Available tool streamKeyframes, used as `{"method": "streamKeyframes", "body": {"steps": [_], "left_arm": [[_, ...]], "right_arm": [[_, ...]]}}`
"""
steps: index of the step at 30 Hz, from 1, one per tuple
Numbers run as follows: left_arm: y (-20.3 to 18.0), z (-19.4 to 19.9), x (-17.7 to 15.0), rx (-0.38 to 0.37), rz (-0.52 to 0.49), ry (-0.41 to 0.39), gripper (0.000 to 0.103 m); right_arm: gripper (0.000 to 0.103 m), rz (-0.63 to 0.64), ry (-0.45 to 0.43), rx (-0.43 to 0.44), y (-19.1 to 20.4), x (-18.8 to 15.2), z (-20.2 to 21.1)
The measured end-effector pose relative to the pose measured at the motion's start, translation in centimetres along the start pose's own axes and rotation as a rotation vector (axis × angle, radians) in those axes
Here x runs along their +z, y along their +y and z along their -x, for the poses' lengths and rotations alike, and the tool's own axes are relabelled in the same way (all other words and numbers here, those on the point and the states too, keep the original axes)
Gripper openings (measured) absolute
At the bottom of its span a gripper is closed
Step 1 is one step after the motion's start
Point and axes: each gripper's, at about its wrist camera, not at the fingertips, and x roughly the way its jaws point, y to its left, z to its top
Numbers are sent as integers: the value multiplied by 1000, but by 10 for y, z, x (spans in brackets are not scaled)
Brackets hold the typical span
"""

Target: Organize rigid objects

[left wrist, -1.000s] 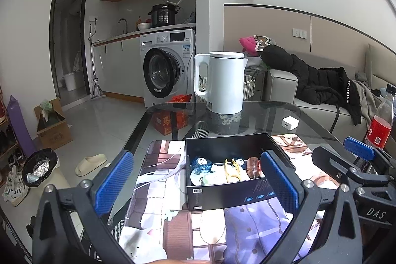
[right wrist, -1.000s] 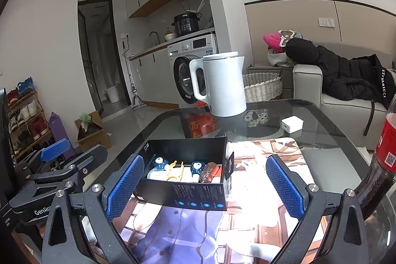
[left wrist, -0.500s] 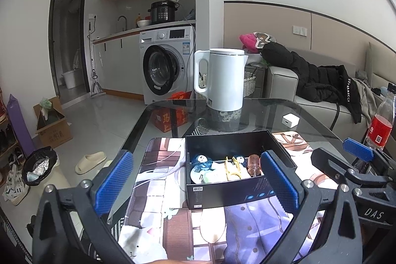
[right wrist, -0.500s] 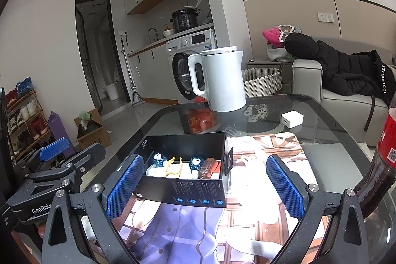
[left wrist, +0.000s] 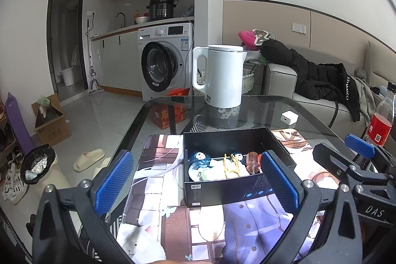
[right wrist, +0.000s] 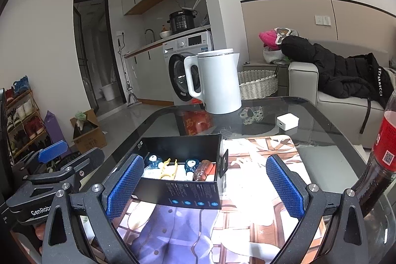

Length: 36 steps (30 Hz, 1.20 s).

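On glass table (left wrist: 309,115): matte black rectangular box (left wrist: 222,192), small plastic trinkets (left wrist: 217,166) inside; both jaws released, empty.

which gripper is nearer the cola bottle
Right. The cola bottle stands just outside the right gripper, beside its right finger. The left gripper is farther off, on the far side of the right one, facing the black box.

glass table (left wrist: 309,113): mat (left wrist: 173,214), kettle (left wrist: 224,76)

One black box (left wrist: 237,189), one kettle (left wrist: 224,76), one bottle (left wrist: 380,120).
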Motion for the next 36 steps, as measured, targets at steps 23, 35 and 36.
{"method": "streamKeyframes", "body": {"steps": [23,35,36], "left_arm": [[-1,-1,-1,5,12,4,103],[-3,-4,-2,12,21,25,103],[-3,-4,-2,11,20,29,103]], "right_arm": [[101,8,6,-5,1,-1,0],[101,19,-2,0,3,0,1],[101,19,-1,0,3,0,1]]}}
